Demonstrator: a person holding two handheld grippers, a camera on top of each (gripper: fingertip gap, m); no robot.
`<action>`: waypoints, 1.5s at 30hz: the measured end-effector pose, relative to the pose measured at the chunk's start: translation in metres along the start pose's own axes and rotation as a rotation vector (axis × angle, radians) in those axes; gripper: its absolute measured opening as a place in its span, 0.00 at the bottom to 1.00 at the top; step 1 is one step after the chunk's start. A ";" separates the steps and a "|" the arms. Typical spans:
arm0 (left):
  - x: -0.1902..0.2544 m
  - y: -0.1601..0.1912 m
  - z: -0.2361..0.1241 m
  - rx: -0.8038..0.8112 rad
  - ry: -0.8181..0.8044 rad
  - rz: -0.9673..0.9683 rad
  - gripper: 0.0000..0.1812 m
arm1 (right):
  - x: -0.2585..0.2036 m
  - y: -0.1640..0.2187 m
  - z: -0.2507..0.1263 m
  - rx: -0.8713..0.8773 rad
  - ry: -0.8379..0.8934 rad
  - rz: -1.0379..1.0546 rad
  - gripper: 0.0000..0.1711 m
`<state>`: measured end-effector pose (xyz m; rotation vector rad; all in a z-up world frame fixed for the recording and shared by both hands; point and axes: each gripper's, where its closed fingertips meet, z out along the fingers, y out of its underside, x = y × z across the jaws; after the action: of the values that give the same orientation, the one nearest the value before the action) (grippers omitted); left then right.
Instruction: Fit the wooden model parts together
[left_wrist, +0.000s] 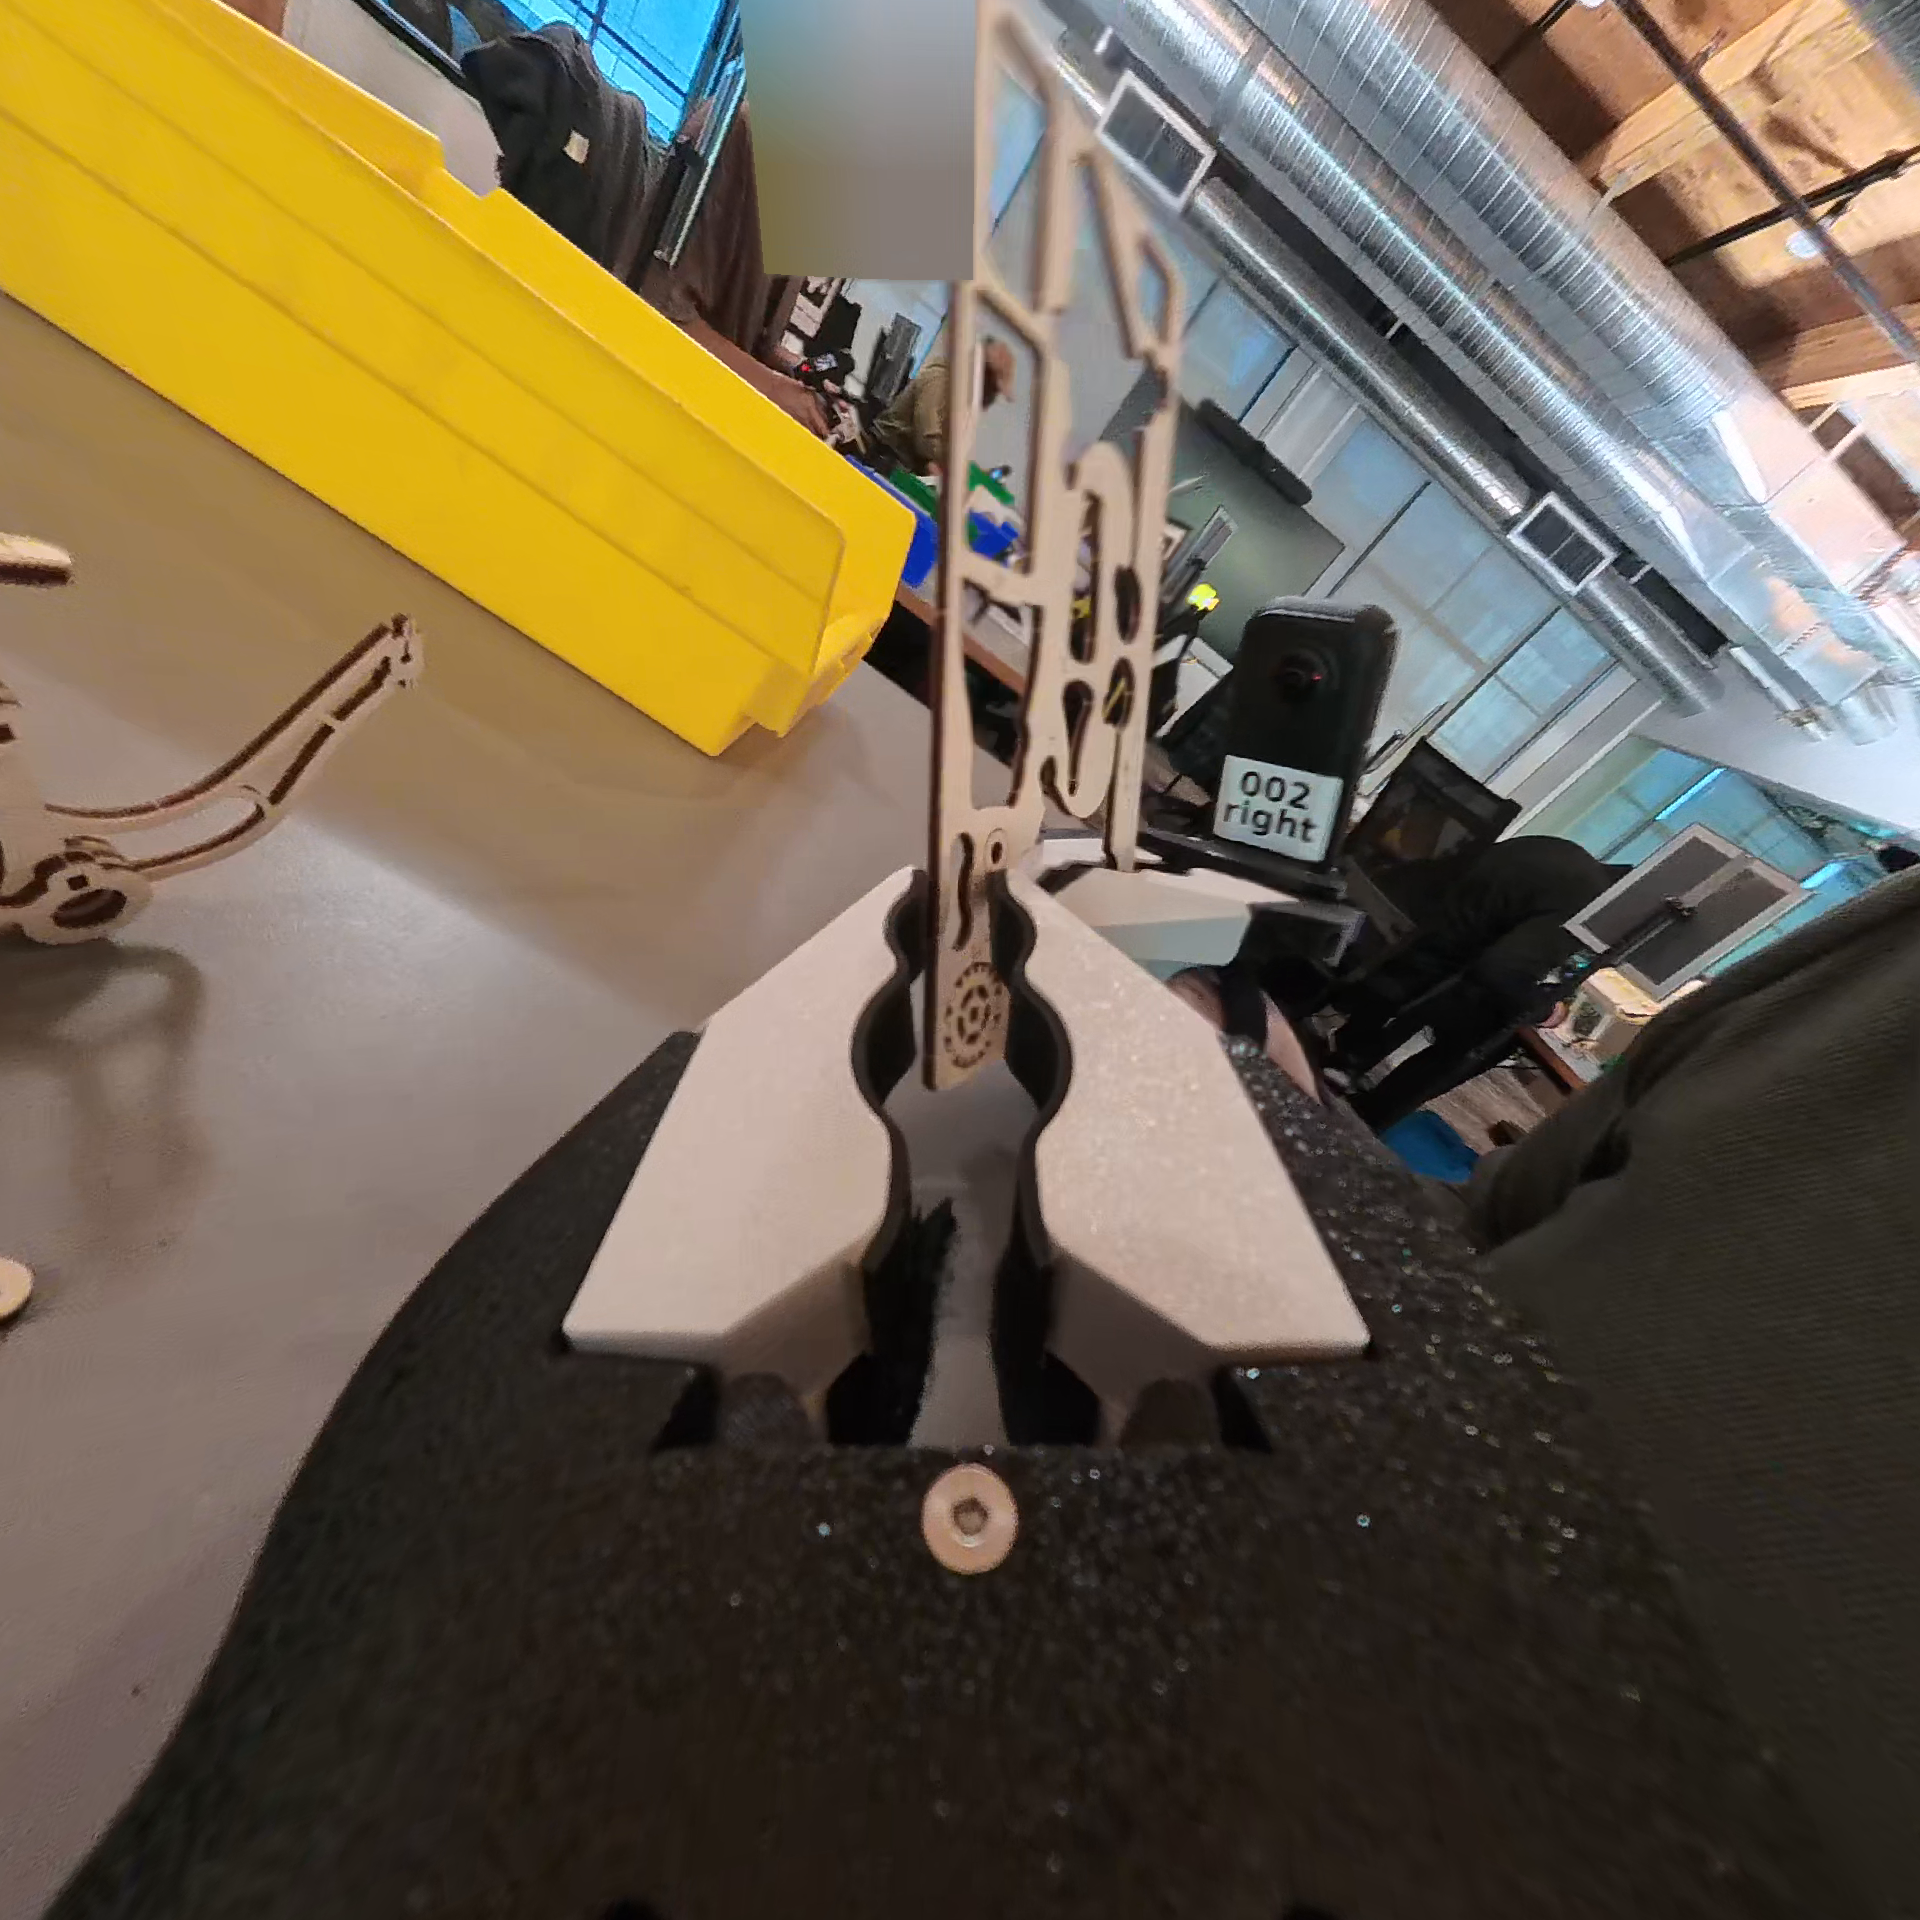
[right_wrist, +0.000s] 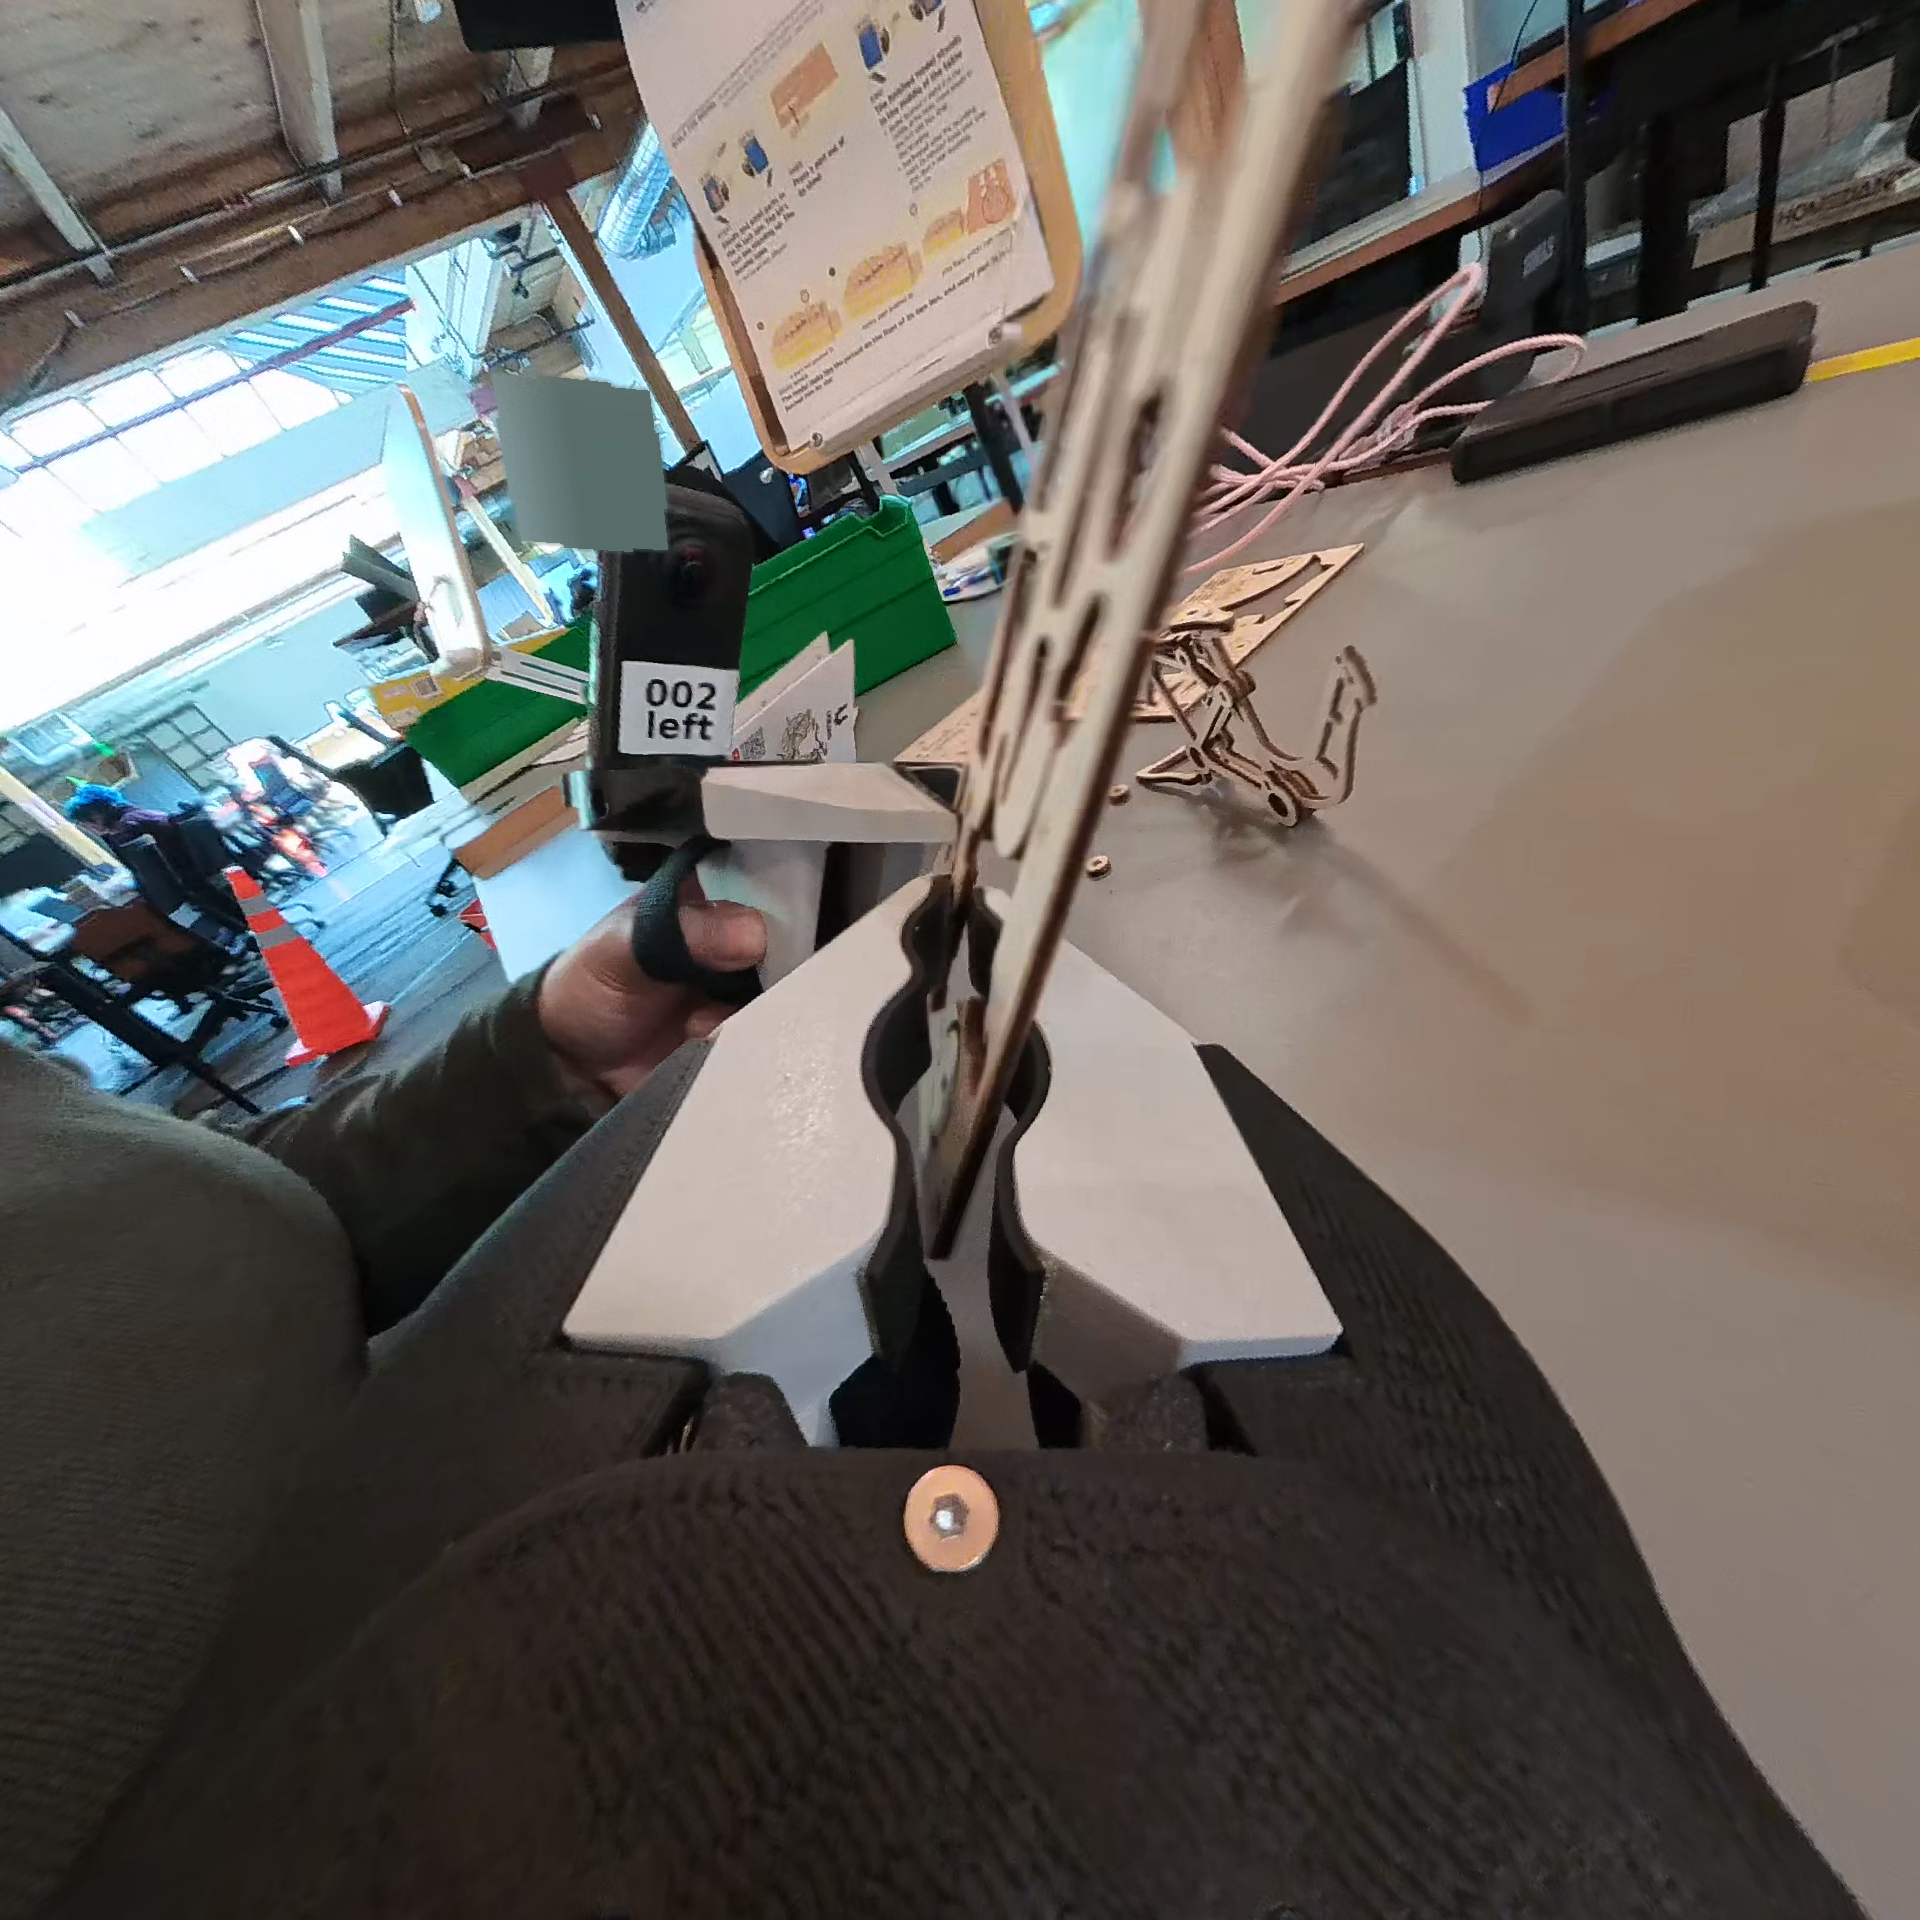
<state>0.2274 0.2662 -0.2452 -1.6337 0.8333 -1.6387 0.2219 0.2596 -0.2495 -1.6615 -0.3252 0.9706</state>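
A pale laser-cut wooden part sheet (left_wrist: 1049, 499) with cut-out shapes stands upright in the air above the table. My left gripper (left_wrist: 961, 914) is shut on its lower edge. My right gripper (right_wrist: 956, 925) is shut on the same sheet (right_wrist: 1081, 499), close beside the left one, whose white fingers (right_wrist: 831, 800) touch the sheet from the left. A partly built wooden model (left_wrist: 208, 779) with a curved arm stands on the grey table at the left; in the right wrist view the model (right_wrist: 1257, 748) is ahead to the right.
A yellow bin (left_wrist: 416, 364) lies on the table behind the model. A flat wooden sheet (right_wrist: 1262, 587), small loose wooden pieces (right_wrist: 1099, 864), pink cable (right_wrist: 1351, 436), a black box (right_wrist: 1631, 384) and a green bin (right_wrist: 831, 613) are on the table. An instruction board (right_wrist: 862, 208) stands behind. Both grippers' tips are close together, under 4 cm apart.
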 end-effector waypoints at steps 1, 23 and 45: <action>-0.001 0.000 0.001 -0.001 -0.019 0.020 0.05 | 0.000 0.000 0.000 0.002 0.015 -0.022 0.00; -0.001 -0.004 0.000 0.028 -0.051 0.120 0.07 | 0.002 -0.002 0.002 0.002 0.063 -0.105 0.00; -0.006 -0.004 -0.001 0.017 -0.093 0.162 0.06 | 0.001 0.005 0.006 -0.048 0.076 -0.136 0.00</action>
<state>0.2258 0.2732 -0.2449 -1.5751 0.8777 -1.4439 0.2163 0.2627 -0.2541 -1.6920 -0.4073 0.8015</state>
